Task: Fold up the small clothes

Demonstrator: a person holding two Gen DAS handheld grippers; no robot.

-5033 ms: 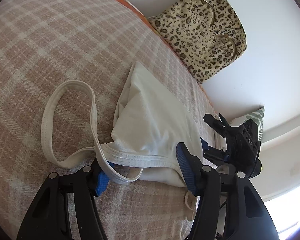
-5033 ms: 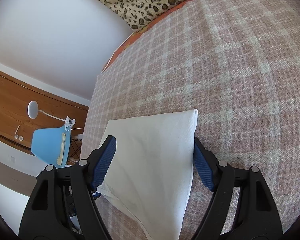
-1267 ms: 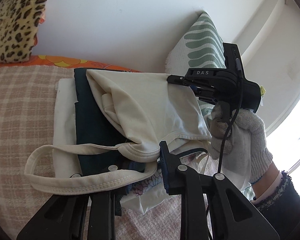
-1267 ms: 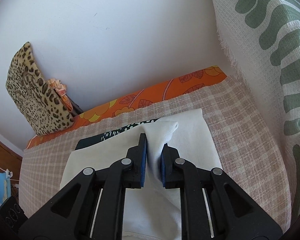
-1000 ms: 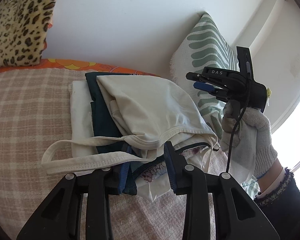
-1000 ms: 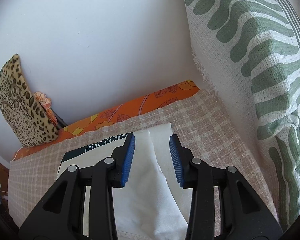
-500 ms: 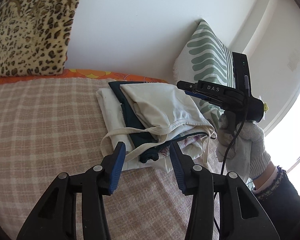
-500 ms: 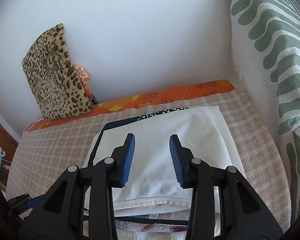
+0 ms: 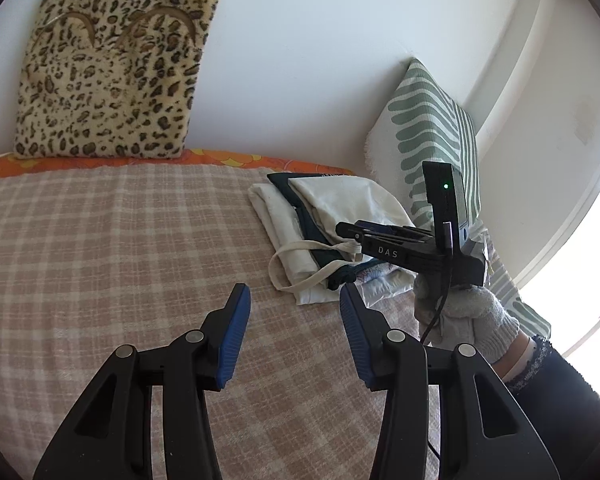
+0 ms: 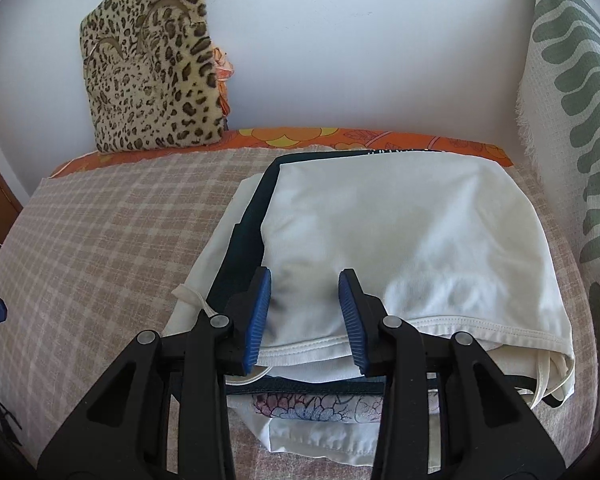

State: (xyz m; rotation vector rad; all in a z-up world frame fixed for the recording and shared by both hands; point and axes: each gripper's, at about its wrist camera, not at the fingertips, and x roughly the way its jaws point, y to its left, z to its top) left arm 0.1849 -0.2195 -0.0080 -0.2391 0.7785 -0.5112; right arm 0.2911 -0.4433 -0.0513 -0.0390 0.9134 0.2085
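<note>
A folded cream tank top point(image 10: 400, 232) lies on top of a stack of folded clothes point(image 10: 324, 404) on the plaid bed, with a dark garment point(image 10: 244, 240) under it. The stack also shows in the left wrist view point(image 9: 332, 220), its strap loop point(image 9: 296, 264) hanging toward me. My right gripper point(image 10: 305, 316) is open and empty, just above the tank top's near hem. It shows in the left wrist view point(image 9: 356, 230) over the stack. My left gripper point(image 9: 294, 320) is open and empty, above bare blanket, short of the stack.
A leopard-print cushion point(image 9: 108, 64) leans on the white wall at the back. A green-striped pillow point(image 9: 432, 148) stands to the right of the stack, also in the right wrist view point(image 10: 572, 100). The plaid blanket point(image 9: 120, 260) spreads left of the stack.
Both grippers let go of the tank top on the stack and opened. My left gripper has pulled back and away from the stack; the right has drawn back toward the near hem.
</note>
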